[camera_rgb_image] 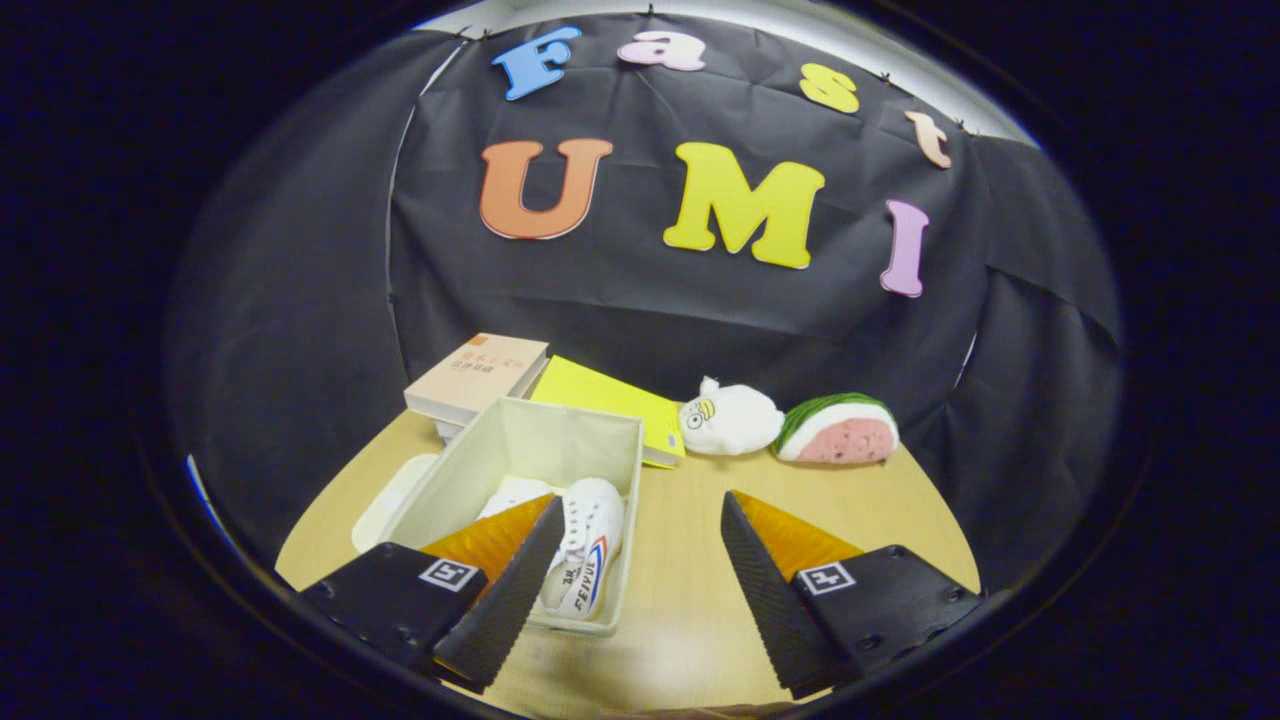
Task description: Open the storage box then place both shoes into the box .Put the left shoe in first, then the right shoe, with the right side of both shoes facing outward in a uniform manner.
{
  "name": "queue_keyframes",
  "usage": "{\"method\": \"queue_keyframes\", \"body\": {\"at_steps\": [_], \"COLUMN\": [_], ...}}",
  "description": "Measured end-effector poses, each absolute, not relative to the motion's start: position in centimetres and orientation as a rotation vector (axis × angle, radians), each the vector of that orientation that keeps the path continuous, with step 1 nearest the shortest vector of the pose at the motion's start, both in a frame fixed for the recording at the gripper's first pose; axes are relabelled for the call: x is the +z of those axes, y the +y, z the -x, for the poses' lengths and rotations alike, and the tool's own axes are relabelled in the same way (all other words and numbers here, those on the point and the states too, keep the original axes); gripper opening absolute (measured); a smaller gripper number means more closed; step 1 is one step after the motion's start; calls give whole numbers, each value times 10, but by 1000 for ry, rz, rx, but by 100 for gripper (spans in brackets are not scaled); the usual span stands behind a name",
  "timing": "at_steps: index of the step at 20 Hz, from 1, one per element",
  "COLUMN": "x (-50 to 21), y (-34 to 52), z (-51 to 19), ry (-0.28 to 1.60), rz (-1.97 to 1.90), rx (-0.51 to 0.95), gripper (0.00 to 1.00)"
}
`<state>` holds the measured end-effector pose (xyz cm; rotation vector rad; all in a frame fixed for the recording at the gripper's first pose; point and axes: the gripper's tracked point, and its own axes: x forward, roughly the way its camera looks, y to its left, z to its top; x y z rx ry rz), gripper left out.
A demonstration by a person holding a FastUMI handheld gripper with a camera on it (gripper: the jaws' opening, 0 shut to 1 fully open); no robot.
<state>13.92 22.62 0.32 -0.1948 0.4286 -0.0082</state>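
Gripper (640, 560) fingers spread wide, holding nothing, above the table (690, 600). Both shoes (585, 545) sit in the open box (540, 440) just ahead; canvas looks light and floppy, so I'd grab the stiffer heel

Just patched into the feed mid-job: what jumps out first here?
The open cream fabric storage box on the pale wooden table, with white canvas shoes inside, sits just ahead of the open gripper, whose jaws are spread and hold nothing. Beyond it lie a white plush toy and a watermelon-slice plush.
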Motion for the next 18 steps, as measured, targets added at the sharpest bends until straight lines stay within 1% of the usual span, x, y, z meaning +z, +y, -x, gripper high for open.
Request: {"method": "queue_keyframes", "body": {"at_steps": [1, 4, 6, 10, 14, 18], "x": [13, 15, 17, 12, 9, -5], "y": [220, 204, 182, 148, 110, 105], "z": [-128, -111, -98, -77, -69, -70], "ry": [421, 399, 372, 337, 282, 254], "rz": [187, 161, 164, 137, 119, 90], "rx": [-12, 2, -20, -14, -56, 31], "gripper": [100, 100, 100, 100, 100, 100]}}
